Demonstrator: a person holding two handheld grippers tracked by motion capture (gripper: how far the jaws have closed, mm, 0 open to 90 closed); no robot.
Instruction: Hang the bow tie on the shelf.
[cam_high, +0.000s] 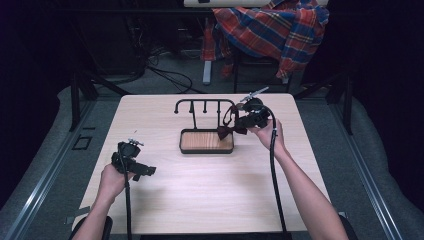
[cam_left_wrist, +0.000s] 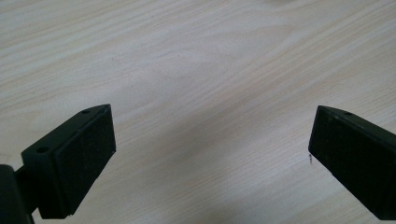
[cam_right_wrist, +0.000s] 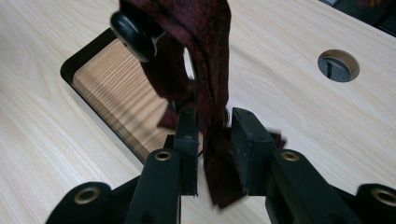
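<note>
A dark red bow tie (cam_right_wrist: 210, 93) hangs from the rack's (cam_high: 205, 106) right-end peg over the tray's (cam_high: 206, 142) edge, between the right hand-held gripper's (cam_right_wrist: 214, 140) narrowly parted jaws; the left hand-held gripper (cam_left_wrist: 210, 154) gapes wide over bare tabletop (cam_high: 210, 195)

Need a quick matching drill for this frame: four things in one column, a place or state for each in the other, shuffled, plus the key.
Things:
1. left gripper
2. right gripper
3. bow tie
4. stand tray

States or places:
A. dark red, hanging from the stand's bar
B. jaws wide apart over bare table
C. wood-lined, at table centre
D. jaws close around dark red fabric

Pairs: 1-B, 2-D, 3-A, 4-C
</note>
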